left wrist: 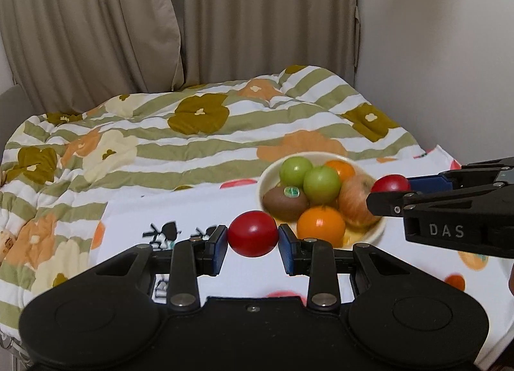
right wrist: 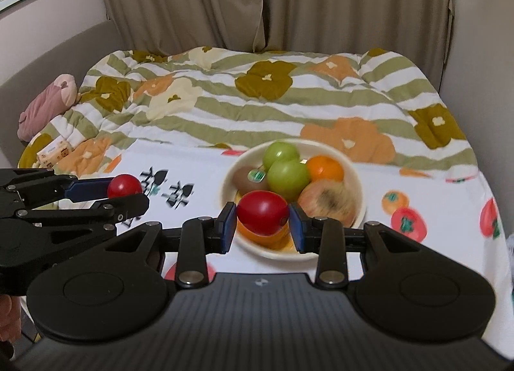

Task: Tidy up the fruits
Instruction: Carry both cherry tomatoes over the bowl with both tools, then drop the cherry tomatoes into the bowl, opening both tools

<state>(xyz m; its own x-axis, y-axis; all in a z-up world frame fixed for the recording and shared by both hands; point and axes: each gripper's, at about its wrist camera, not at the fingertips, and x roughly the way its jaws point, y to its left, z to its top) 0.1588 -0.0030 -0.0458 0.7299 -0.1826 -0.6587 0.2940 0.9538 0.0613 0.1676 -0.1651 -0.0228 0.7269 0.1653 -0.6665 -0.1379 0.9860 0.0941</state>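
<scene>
left gripper (left wrist: 253,239): closed on a red fruit (left wrist: 252,233), held above the white printed cloth (left wrist: 128,220), just left of the bowl
right gripper (right wrist: 262,224): closed on a second red fruit (right wrist: 262,212), held over the bowl's near rim
bowl (right wrist: 359,207): cream, on the cloth, holding two green fruits (right wrist: 288,178), a kiwi (right wrist: 249,179), oranges (right wrist: 325,167) and an apple (right wrist: 331,202)
bed: striped floral quilt (right wrist: 225,107) behind

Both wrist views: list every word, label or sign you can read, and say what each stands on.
"DAS": white letters on the black body of the right gripper, in the left wrist view.
Black characters on the white cloth: blurred, unreadable.
Green sticker on the kiwi: too small to read.
Print on the small packet: too small to read.
</scene>
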